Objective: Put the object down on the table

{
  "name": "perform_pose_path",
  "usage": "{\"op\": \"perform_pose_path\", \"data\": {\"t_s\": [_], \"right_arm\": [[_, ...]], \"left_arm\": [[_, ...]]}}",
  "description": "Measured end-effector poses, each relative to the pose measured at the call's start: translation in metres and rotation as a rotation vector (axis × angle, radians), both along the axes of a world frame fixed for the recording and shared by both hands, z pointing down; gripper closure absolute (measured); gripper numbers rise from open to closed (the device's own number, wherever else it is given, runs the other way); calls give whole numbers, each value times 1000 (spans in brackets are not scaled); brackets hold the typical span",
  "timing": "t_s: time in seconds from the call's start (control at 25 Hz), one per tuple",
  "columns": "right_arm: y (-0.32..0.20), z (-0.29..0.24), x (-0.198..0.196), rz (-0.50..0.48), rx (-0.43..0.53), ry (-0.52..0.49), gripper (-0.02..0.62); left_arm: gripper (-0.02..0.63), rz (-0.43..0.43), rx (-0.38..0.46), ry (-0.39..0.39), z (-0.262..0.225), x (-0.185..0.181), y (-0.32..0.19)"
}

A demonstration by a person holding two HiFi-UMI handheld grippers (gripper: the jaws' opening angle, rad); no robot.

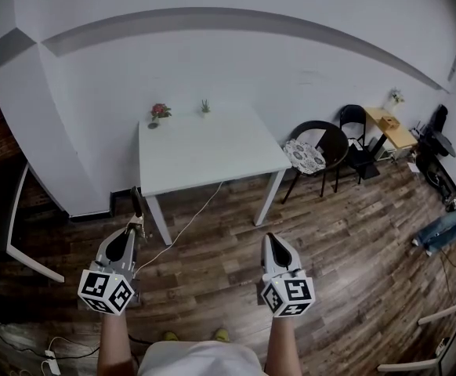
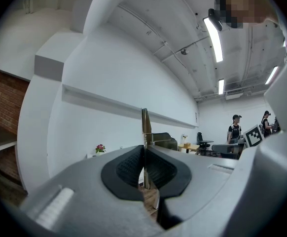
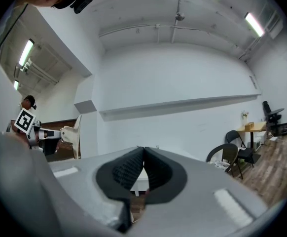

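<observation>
**Surroundings.** A white table (image 1: 204, 151) stands ahead against the far wall (image 1: 212, 61).
- A flower pot (image 1: 158, 113) sits at its far left corner, and a small plant (image 1: 204, 106) sits further right on the far edge. The rest of the top is bare.
- Right of the table stand a round chair (image 1: 313, 152) with a patterned cushion, a black chair (image 1: 356, 135) and a wooden side table (image 1: 391, 124).
- A white cable (image 1: 187, 227) runs from under the table across the wood floor (image 1: 345, 241) towards the near left.
- A white tube frame (image 1: 18, 237) stands at the far left.

**Clearance.** Both grippers hang over the floor, on the near side of the table and well apart from its near edge.
- The cable lies on the floor just right of the left gripper.
- No chair stands between either gripper and the near edge.
- The table's near left leg stands just beyond the left gripper.

**Left gripper** (image 1: 136, 227). The jaws are clamped on a thin flat object (image 2: 146, 125).
- In the left gripper view the object stands upright and edge-on between the pads, rising above them.
- In the right gripper view it shows as a pale, broad blade (image 3: 76, 136).
- In the head view it projects past the fingertips towards the table.

**Right gripper** (image 1: 269, 238). The jaws are pressed together, pad against pad, and nothing is between them.
</observation>
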State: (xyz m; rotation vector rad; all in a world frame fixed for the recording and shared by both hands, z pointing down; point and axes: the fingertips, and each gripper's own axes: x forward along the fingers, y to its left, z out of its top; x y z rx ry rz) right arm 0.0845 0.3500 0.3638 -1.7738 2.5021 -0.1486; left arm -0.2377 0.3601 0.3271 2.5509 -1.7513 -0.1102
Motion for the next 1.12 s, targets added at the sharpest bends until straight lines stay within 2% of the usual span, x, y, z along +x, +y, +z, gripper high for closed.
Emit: {"op": "perform_pose_path", "data": {"t_s": [0.56,1.12], "right_arm": [[-37,6,62,-59,6,-22,594],[-75,19,68,-74,-4,-16,595]], "left_arm": [[597,-39,18,-29,-3,71,-22],[597,-28,8,-28,10,83,-63]]}}
